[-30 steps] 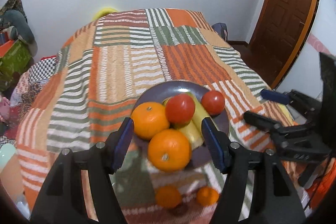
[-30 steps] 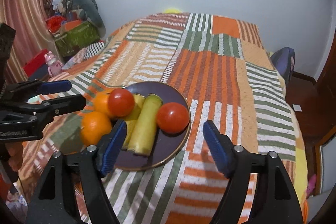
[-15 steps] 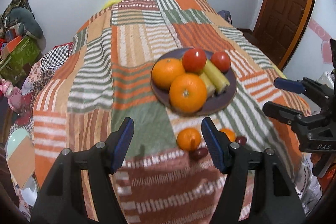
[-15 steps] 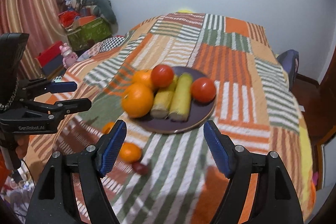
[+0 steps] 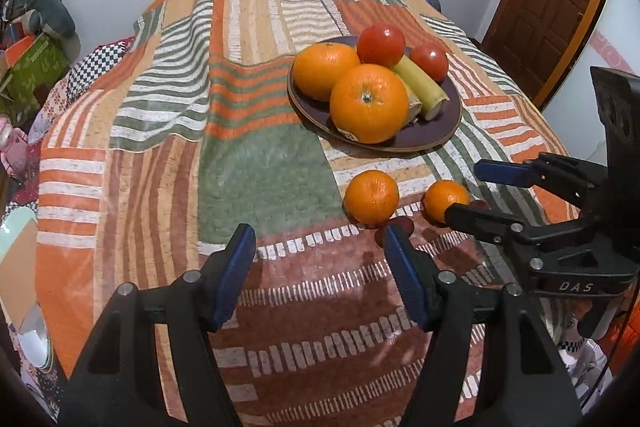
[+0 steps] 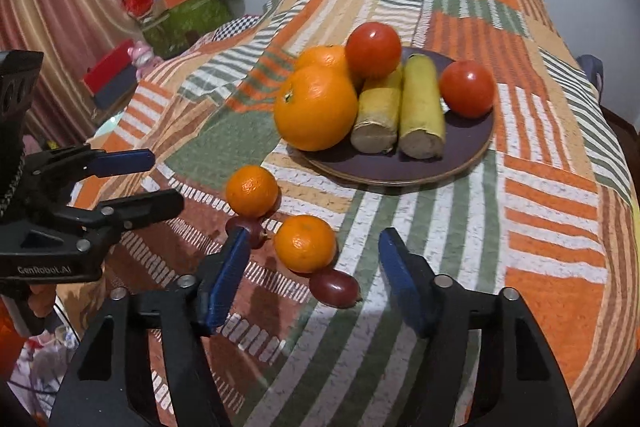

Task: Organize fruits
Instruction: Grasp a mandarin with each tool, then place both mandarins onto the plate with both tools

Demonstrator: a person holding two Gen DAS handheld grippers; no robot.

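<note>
You held both the left hand-held gripper (image 5: 320, 247) and right hand-held gripper (image 6: 310, 253) released, near two mandarins (image 6: 305, 243) on the bed (image 6: 540, 227).

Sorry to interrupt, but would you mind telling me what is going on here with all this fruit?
A person is sorting fruit on a bed with two handheld grippers. The left gripper and right gripper are both open and empty. The plate holds oranges, tomatoes and banana pieces. Two small oranges and two grapes lie loose on the blanket in front of it.
</note>
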